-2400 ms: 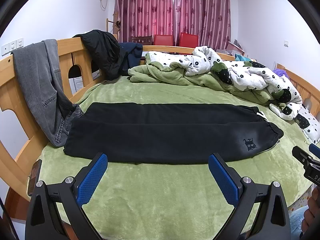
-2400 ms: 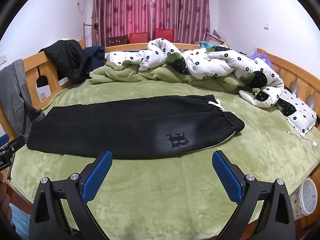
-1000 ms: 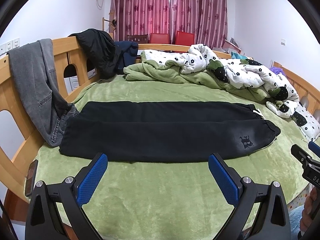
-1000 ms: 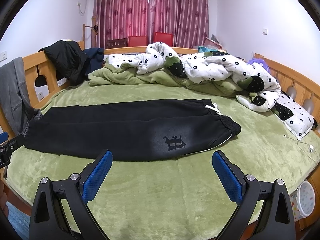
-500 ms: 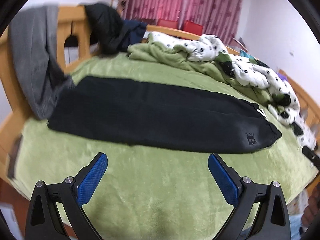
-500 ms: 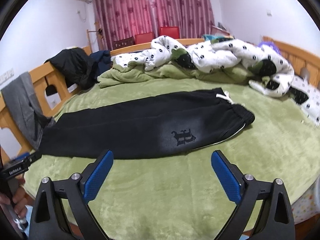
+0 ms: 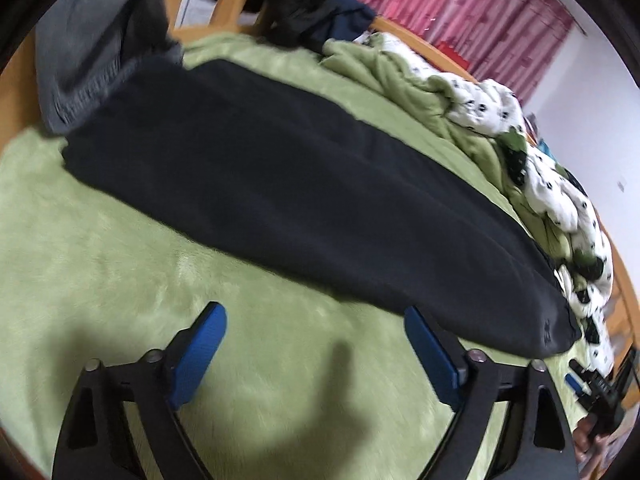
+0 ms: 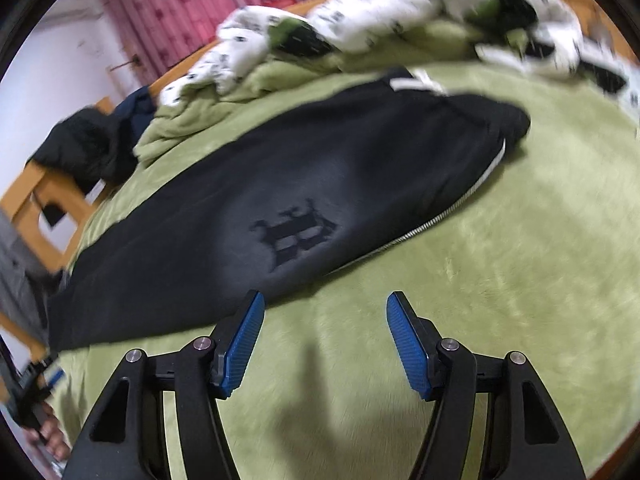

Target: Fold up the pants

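In the left wrist view, my left gripper (image 7: 316, 336) hangs low over the green blanket (image 7: 100, 280), its blue fingers (image 7: 198, 354) spread wide with nothing between them. The black sweatpants (image 7: 304, 196) lie flat in a long band from the upper left of the frame down to the lower right, already doubled leg on leg as far as I can judge. The cuff end sits at upper left, beside the grey jeans (image 7: 92, 52) draped over the wooden bed rail (image 7: 224, 4). The near edge of the pants is just beyond my fingertips, not touching them. The other gripper shows small at the lower right edge.

In the right wrist view, my right gripper (image 8: 324, 320) has its fingers (image 8: 242, 344) parted about halfway and holds nothing. Its left fingertip sits just beside the near hem of the sweatpants (image 8: 280, 184), below the gothic letter logo (image 8: 294, 236). The waistband and white drawstring lie toward the upper right, near the flowered duvet (image 8: 360, 12).

I judge this to be the approach before the first crosswise fold. Next, each gripper needs to reach an end of the pants and pinch both layers together.
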`<state>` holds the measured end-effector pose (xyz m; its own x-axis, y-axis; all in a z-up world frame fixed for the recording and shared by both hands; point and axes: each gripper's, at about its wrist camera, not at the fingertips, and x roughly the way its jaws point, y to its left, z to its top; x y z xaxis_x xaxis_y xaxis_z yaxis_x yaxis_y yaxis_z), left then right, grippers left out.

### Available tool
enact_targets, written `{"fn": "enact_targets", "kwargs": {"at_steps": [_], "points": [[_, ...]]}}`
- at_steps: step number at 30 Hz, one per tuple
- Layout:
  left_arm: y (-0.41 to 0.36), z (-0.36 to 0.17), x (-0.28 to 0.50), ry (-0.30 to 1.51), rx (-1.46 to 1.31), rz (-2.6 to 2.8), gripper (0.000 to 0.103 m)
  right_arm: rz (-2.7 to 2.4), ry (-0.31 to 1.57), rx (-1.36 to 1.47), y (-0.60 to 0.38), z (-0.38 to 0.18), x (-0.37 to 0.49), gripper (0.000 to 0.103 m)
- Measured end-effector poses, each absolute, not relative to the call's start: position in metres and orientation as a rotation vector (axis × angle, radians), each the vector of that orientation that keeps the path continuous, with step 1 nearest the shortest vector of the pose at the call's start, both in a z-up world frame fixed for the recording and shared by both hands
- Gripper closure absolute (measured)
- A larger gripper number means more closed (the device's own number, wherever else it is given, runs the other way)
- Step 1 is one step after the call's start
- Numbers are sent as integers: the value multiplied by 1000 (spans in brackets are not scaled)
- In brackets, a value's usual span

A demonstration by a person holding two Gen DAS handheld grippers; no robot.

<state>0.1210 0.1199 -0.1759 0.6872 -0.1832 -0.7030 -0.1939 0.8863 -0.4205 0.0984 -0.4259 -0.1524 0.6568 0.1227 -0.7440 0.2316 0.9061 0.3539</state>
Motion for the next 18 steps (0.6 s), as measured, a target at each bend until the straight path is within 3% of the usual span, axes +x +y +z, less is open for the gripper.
{"fn": "enact_targets", "kwargs": {"at_steps": [7, 9, 10, 11, 12, 18], "points": [[139, -202, 161, 830, -614, 13, 31, -47, 862, 612, -450, -185, 147, 39], [142, -202, 173, 828, -636, 12, 51, -67, 867, 654, -456, -198, 159, 48], [142, -203, 179, 839, -637, 21, 60, -82, 848, 659, -458, -199, 162, 67], [144, -203, 184, 847, -631, 26, 84, -98, 834, 656, -458, -198, 164, 82], [145, -202, 188, 850, -624, 29, 93, -87, 829, 658, -458, -196, 166, 83], [136, -144, 189, 684, -515, -12, 93, -46, 706, 550, -445, -137, 168, 89]]}}
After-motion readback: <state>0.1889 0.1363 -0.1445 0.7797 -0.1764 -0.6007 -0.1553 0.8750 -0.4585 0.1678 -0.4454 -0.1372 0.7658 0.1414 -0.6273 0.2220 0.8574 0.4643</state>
